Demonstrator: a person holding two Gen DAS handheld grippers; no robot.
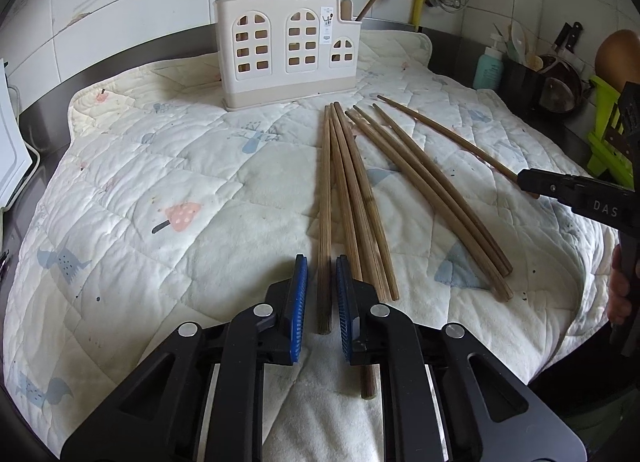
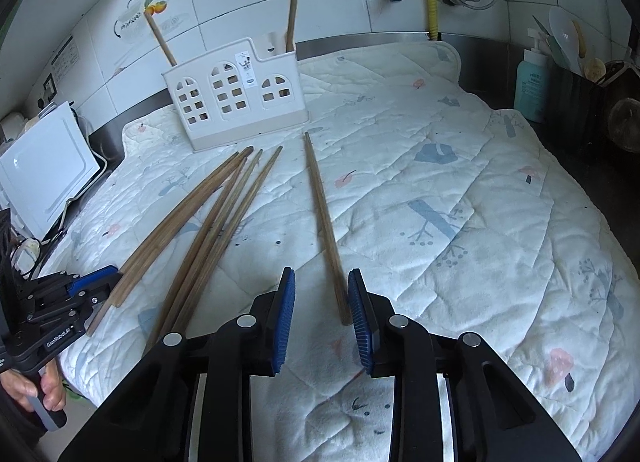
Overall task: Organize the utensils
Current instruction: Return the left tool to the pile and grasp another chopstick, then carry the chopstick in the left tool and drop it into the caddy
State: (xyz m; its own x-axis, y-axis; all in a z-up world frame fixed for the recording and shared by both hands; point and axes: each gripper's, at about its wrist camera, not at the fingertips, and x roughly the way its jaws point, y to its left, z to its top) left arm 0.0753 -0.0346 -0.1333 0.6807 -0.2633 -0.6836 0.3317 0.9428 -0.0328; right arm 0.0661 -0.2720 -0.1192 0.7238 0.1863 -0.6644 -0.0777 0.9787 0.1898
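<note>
Bare quilt right of the chopsticks, caddy blocking the back

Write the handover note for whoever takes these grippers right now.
Left hand-held gripper: jaws narrow around the leftmost brown wooden chopstick on the white quilted mat; whether it is firmly gripped is unclear.
Right hand-held gripper: open, straddling the near end of the lone chopstick.
Done: two chopsticks stand in the cream plastic holder with window cut-outs.
Left: the loose chopsticks fanned on the mat, these two included, go into the holder.
</note>
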